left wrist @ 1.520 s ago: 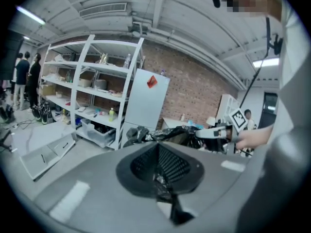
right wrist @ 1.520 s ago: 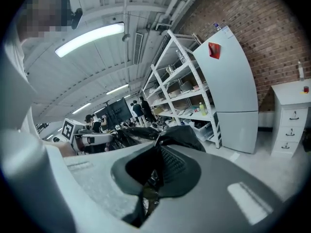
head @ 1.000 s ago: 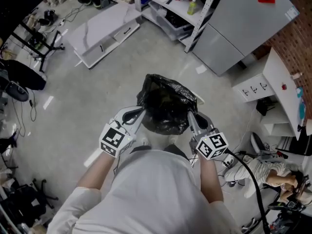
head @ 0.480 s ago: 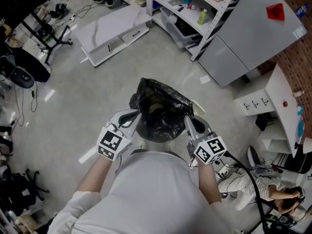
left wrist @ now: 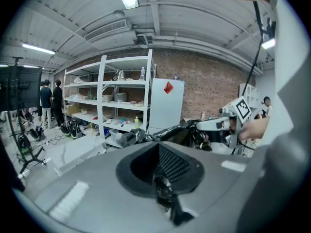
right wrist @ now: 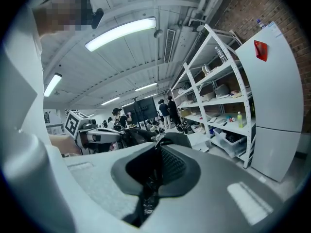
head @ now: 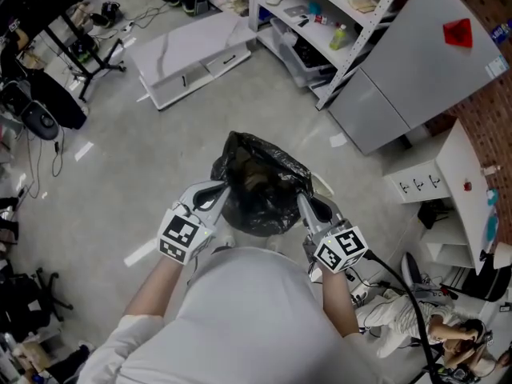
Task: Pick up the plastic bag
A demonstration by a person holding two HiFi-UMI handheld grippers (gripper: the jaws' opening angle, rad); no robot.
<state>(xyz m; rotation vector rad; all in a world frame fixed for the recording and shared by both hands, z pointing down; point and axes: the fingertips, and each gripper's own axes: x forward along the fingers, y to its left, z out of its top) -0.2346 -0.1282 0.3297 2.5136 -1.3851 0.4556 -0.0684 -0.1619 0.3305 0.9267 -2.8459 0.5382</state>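
Plastic bag [head: 260, 186]: black, glossy and heavily crinkled, it hangs just in front of the person's torso [head: 256, 318], over the grey concrete floor [head: 144, 158]. Its mouth is stretched into a wide, uneven opening, the rim drawn taut from side to side. The body below sags in a rounded, wrinkled bulge. A dull brownish patch shows inside the mouth; what it is cannot be made out, nor whether the bottom of the bag touches the floor.

At the person's front left, the left hand-held gripper [head: 224, 190] has its jaws closed tight on that side of the rim; its own view shows a thin twist of black film pinched between them. At the person's front right, the right hand-held gripper [head: 302, 204] is clamped the same way on the opposite side of the rim, with crumpled film caught in the narrow slot.
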